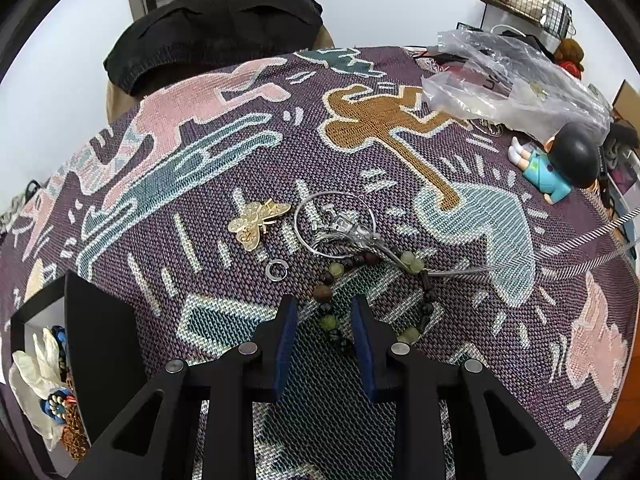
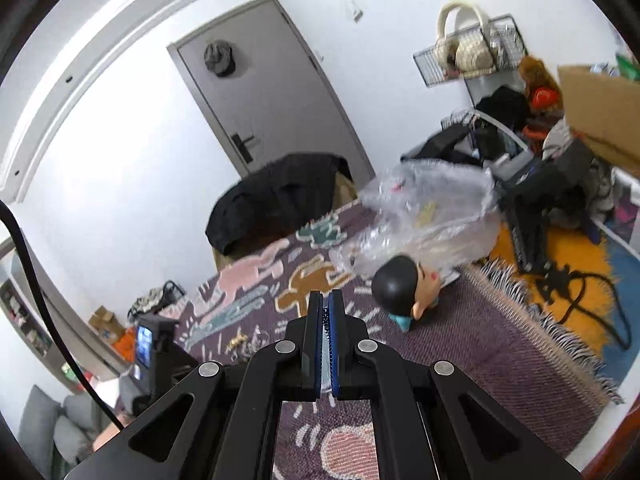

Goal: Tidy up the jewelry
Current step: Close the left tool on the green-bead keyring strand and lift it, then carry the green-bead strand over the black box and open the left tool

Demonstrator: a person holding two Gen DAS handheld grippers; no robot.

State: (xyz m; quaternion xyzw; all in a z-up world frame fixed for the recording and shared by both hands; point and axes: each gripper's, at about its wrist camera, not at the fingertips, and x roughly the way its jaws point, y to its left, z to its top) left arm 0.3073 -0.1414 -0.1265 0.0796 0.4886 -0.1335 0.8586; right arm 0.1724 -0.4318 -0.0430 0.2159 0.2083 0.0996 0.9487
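Note:
In the left wrist view my left gripper [image 1: 325,304] is open, low over the patterned cloth [image 1: 224,184], its fingers on either side of a beaded bracelet [image 1: 340,276] of dark and green beads. Beyond it lie a silver bangle with charms [image 1: 340,224], a small silver ring [image 1: 275,270] and a gold butterfly brooch [image 1: 258,220]. A black jewelry box [image 1: 92,344] with items inside stands at the left. In the right wrist view my right gripper [image 2: 327,300] is shut and raised above the cloth, with nothing clearly between the pads. The jewelry [image 2: 248,342] shows far left there.
A doll figure [image 1: 560,164] lies at the right of the cloth, also in the right wrist view [image 2: 404,288]. A crumpled clear plastic bag [image 1: 508,76] sits behind it. A chair with a black jacket [image 1: 216,28] stands at the far edge.

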